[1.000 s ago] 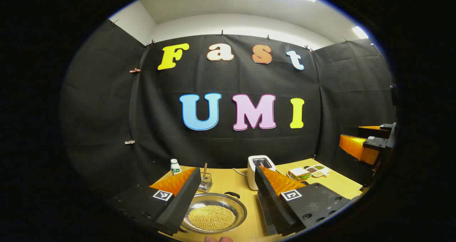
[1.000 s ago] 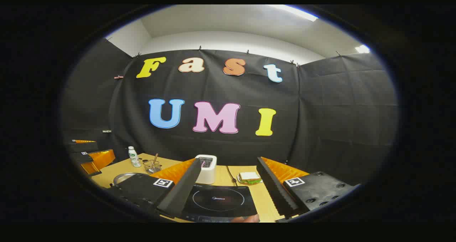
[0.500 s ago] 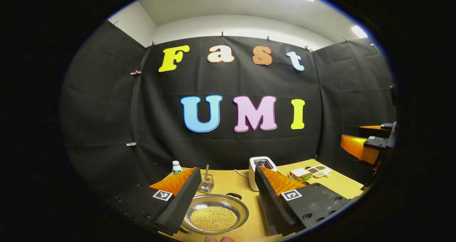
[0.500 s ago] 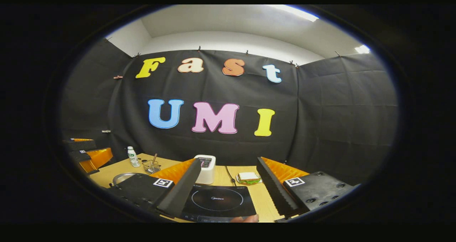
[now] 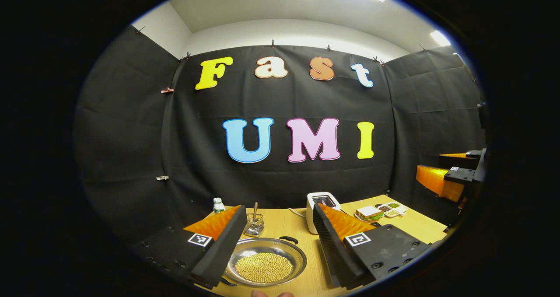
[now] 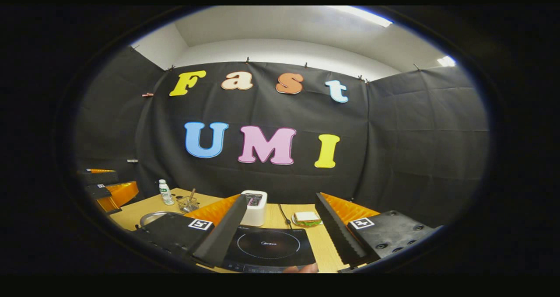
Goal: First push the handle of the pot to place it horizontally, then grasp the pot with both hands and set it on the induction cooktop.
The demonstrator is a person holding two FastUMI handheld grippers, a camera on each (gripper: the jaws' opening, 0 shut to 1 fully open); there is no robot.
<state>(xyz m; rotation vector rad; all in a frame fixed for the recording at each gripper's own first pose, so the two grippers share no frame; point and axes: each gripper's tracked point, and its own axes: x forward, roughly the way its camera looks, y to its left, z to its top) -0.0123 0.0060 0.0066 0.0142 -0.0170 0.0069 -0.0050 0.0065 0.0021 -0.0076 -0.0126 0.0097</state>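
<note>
Left gripper point(image 5: 275, 240): you held it above the table with its fingers spread wide and nothing between them, framing the steel pot point(image 5: 264, 262) at 6 o'clock in the left gripper view. The pot sat on the wooden table point(image 5: 284, 222), a layer of yellow beans point(image 5: 262, 267) across its bottom. One dark loop handle point(image 5: 288, 239) showed at the pot's 1 o'clock rim; part of another peeked out at 7 o'clock, so the handles probably did not yet lie horizontally. Your right gripper point(image 6: 280, 233) was likewise spread and empty, poised over the black induction cooktop point(image 6: 267, 246), with the pot's rim point(image 6: 153, 218) at 9 o'clock behind its finger. A toaster point(image 5: 321, 205), a wire basket point(image 5: 254, 225), a small bottle point(image 5: 218, 205) and a sandwich point(image 5: 368, 212) stood farther back.

Handling, as a judgement: thin steel is stiff and slippery, and the loose beans would likely roll if you tipped it. The two loop handles looked like the best holds, one per gripper, with the pot kept level.
</note>
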